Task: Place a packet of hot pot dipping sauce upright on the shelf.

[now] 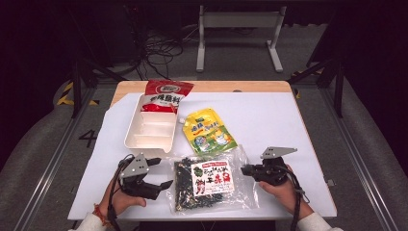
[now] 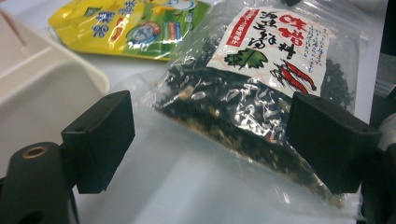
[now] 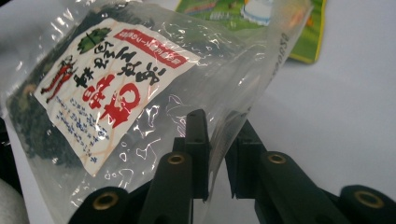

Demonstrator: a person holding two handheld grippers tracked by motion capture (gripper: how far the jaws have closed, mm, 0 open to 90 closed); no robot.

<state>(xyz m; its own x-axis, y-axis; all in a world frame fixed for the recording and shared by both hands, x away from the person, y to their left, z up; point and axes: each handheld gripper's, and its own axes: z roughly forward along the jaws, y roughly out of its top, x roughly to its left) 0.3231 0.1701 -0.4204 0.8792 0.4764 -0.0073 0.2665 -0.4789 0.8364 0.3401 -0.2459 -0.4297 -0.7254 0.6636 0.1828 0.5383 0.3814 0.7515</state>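
A clear bag of dark dried flakes (image 1: 207, 185) with a white and red label lies flat at the table's front middle. My left gripper (image 1: 162, 172) stands open just off the bag's left edge. In the left gripper view the bag (image 2: 261, 70) lies ahead of the wide-spread jaws of the left gripper (image 2: 212, 140), and nothing is between them. My right gripper (image 1: 244, 169) is at the bag's right edge. In the right gripper view the right gripper (image 3: 217, 154) is shut on the bag's clear plastic edge (image 3: 107, 93), which is lifted a little there.
A yellow-green pouch (image 1: 209, 131) lies just behind the clear bag. A white divided tray (image 1: 132, 132) stands at the left, with a red and white bag (image 1: 167, 91) resting on its far end. A white sheet covers the wooden table.
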